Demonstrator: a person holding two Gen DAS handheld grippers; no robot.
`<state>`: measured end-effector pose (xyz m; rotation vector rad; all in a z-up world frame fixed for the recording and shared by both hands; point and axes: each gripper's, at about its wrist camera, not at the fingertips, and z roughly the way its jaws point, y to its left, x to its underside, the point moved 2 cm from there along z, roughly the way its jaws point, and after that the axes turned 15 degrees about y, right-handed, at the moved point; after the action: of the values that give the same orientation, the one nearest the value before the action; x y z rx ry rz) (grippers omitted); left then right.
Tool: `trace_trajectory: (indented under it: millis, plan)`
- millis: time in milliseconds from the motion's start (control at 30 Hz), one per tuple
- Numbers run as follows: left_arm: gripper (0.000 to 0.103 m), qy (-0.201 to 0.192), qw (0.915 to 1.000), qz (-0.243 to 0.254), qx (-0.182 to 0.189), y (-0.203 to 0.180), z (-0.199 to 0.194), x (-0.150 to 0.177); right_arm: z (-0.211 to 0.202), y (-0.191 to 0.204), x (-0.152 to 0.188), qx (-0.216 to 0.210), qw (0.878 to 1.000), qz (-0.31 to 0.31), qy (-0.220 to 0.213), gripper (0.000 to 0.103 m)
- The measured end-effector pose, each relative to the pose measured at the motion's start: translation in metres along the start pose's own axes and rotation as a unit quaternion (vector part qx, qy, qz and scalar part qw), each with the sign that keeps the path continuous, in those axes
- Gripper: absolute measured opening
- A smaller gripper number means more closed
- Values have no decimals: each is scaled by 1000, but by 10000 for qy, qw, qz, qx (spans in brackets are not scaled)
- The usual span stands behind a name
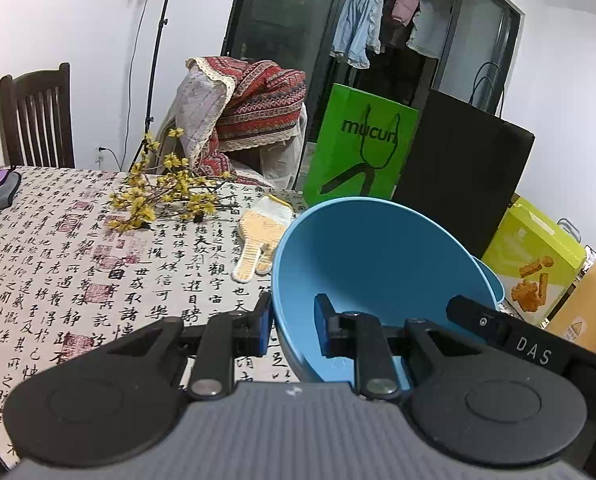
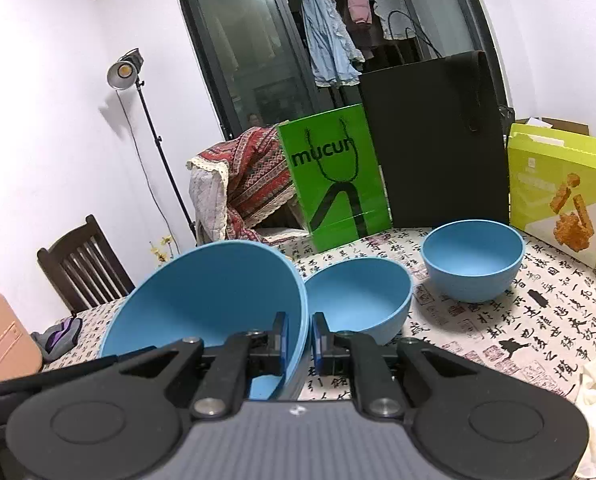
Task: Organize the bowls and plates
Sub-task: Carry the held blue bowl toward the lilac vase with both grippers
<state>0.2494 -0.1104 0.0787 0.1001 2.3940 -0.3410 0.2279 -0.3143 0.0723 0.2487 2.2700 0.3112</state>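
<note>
Item: one large sky-blue plastic bowl [image 2: 206,304], tilted, being carried clear of the calligraphy-print tablecloth [image 2: 518,328] by both tools at once. The right gripper [image 2: 299,340] is pinching the bowl's right rim, jaws narrow, one blue pad inside the wall and one outside. The left gripper [image 1: 291,324] is clamping the opposite rim of the same bowl [image 1: 378,264], its jaws a little wider but with the wall between the pads. Also listed: a medium sky-blue plastic bowl [image 2: 362,296] sitting just ahead and to the right of the right jaws, close behind the held rim; a smaller, deeper sky-blue plastic bowl [image 2: 472,258] standing farther right and well ahead of them. Beyond the left jaws, a yellow-and-white knitted glove [image 1: 260,236] and a spray of yellow artificial flowers [image 1: 166,196] are lying on the cloth. Step in hand, as judged: repositioning the largest bowl as the base for nesting. Next move is calling for a level set-down on bare cloth, both grips releasing together, then lifting the medium bowl in.
</note>
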Motion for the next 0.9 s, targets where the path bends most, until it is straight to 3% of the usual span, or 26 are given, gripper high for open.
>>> trace_trajectory:
  millis: [900]
  plan:
    - [22, -105, 9996, -240, -53, 40, -19, 9, 2, 31, 14, -304, 9993, -218, 24, 12]
